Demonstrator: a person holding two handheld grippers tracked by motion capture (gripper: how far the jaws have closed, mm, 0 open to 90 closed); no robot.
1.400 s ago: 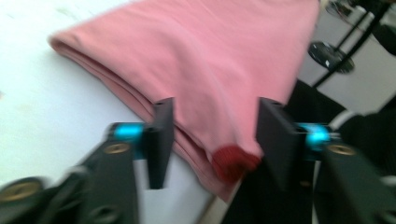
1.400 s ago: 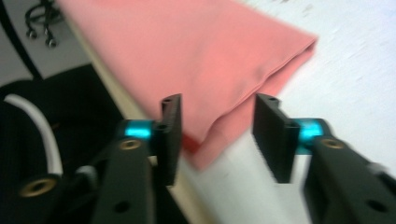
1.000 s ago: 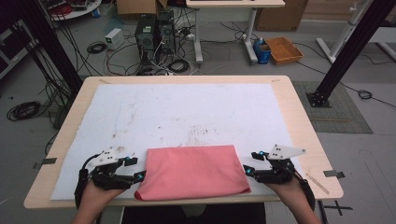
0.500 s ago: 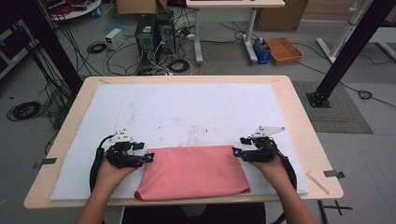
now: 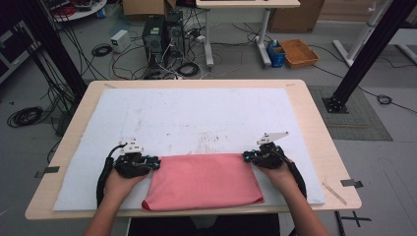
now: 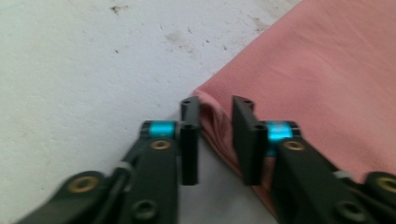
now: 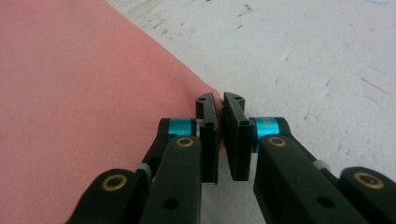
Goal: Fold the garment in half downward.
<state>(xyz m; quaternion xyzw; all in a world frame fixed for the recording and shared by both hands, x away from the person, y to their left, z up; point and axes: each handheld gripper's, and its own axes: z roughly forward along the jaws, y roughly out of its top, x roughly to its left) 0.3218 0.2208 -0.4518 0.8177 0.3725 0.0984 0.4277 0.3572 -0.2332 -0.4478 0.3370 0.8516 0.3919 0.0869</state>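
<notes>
A folded pink cloth lay on the white mat at the near edge of the table, centred between the person's 2 hands. The left gripper sat at the cloth's far left corner, and the right gripper sat at its far right corner.

In the left gripper view, the left gripper's jaws had just been closing, with the bunched corner of the cloth between them; the fabric pressed against both pads, so it was pinched. In the right gripper view, the right gripper's jaws had also just been closing and stood nearly together, clamped on the thin corner of the cloth, whose pink edge showed in the narrow slit between them.

The mat around both corners was speckled with dark marks. Cables and computer towers stood on the floor beyond the table.
</notes>
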